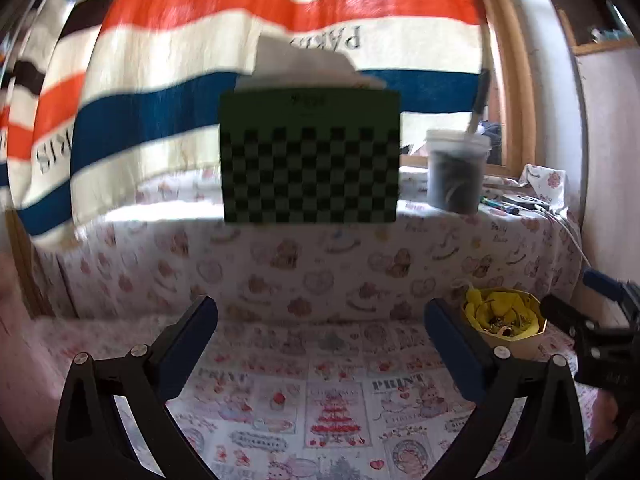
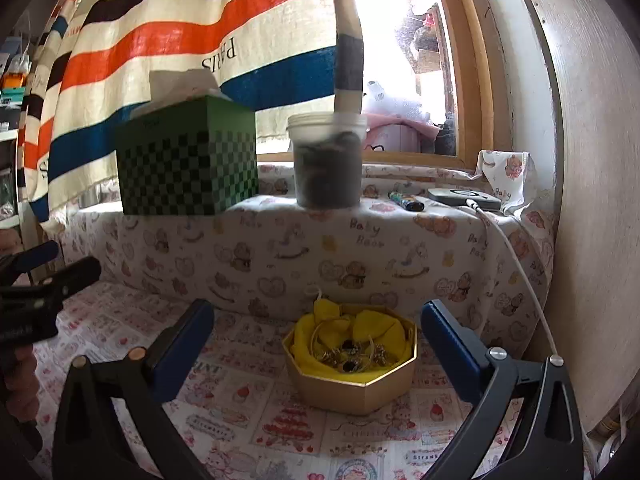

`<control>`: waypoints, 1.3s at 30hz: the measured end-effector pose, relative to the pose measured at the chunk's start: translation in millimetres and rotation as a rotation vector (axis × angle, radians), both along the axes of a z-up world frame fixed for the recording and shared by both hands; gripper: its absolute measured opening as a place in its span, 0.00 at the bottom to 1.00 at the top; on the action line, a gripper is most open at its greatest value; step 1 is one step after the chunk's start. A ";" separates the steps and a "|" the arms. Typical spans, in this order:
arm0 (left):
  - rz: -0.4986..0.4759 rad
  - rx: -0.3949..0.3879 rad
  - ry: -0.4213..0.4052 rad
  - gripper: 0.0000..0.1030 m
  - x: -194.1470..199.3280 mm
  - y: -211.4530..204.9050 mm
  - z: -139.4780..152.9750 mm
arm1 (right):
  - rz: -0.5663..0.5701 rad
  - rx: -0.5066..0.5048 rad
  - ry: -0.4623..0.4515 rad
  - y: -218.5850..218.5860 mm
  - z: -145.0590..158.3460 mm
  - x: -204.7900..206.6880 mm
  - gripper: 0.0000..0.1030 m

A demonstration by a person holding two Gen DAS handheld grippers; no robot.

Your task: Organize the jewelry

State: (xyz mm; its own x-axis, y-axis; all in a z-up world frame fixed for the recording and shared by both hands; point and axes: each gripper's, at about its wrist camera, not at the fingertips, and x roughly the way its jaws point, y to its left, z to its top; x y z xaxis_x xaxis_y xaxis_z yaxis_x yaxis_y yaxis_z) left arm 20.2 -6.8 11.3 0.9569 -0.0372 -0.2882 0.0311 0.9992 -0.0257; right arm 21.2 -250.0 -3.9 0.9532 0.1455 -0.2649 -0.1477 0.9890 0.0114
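Observation:
A gold octagonal box (image 2: 352,384) lined with yellow cloth stands on the printed tablecloth. Inside it lies a heap of jewelry (image 2: 352,354): gold bangles, rings and dark-stoned pieces. My right gripper (image 2: 318,322) is open, its blue pads spread to either side of the box and a little short of it, with nothing held. In the left wrist view the same box (image 1: 502,320) sits at the right, just beyond the right finger. My left gripper (image 1: 320,320) is open and empty over bare cloth. Each gripper shows at the edge of the other's view.
A raised ledge covered in bear-print cloth (image 2: 320,248) runs behind the box. On it stand a green checkered tissue box (image 2: 188,168), a plastic tub of dark material (image 2: 326,160), a lighter (image 2: 404,200) and a small device with a white cable (image 2: 464,198). A striped curtain (image 2: 160,40) hangs behind.

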 end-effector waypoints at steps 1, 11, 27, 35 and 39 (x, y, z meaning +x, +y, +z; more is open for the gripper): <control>0.010 -0.002 0.007 1.00 2.4 1.4 -2.5 | -0.005 -0.005 -0.001 0.6 -0.7 -0.8 1.00; 0.022 0.029 0.015 1.00 12.4 0.6 -16.0 | -0.037 0.020 0.021 -5.8 -0.7 4.2 1.00; -0.008 0.015 -0.001 1.00 7.7 0.4 -12.7 | -0.054 0.010 0.018 -3.8 -0.3 2.6 1.00; 0.011 0.020 -0.002 1.00 6.0 -0.2 -13.0 | -0.062 0.015 0.020 -4.8 0.1 1.5 1.00; -0.002 0.019 -0.003 1.00 4.7 -0.4 -12.8 | -0.062 0.015 0.019 -5.1 0.1 1.7 1.00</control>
State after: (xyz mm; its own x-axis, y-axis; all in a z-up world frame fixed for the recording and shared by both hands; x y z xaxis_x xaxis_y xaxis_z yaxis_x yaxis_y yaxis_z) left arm 24.9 -7.2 -1.5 0.9577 -0.0332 -0.2858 0.0327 0.9994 -0.0062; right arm 22.9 -255.1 -3.8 0.9552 0.0907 -0.2816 -0.0862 0.9959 0.0285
